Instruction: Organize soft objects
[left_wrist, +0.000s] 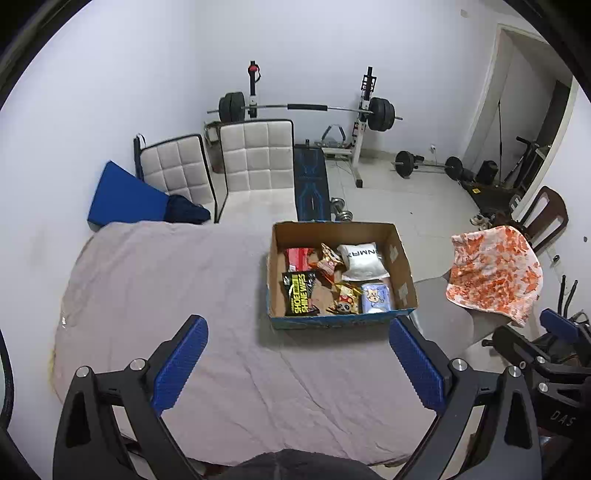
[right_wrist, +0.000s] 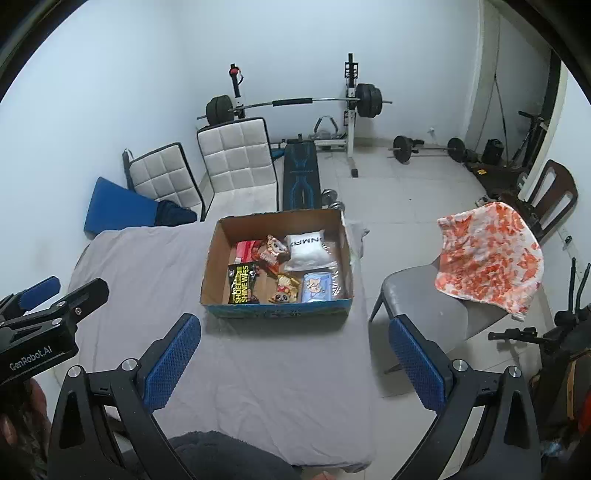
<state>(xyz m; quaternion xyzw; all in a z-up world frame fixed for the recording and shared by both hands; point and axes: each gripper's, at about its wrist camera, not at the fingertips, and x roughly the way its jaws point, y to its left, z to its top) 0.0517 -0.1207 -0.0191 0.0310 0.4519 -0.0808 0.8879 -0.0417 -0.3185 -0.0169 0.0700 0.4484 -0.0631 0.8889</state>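
Both grippers hang with jaws spread wide and empty — the left gripper (left_wrist: 297, 354) and right gripper (right_wrist: 293, 349) over the grey sheet (left_wrist: 155, 280), short of the cardboard box (left_wrist: 334, 230) holding soft packets. A careless reach could shove the light box toward the table edge — or crush the white pouch (left_wrist: 360, 260).

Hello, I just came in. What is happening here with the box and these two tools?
A person holds a tool in each hand over a table covered with a grey sheet. Both the left tool and the right tool are open and hold nothing. A cardboard box on the table already holds several soft packets, among them a white pouch and a black wipes pack. An orange-and-white towel hangs over a chair to the right, not touched.
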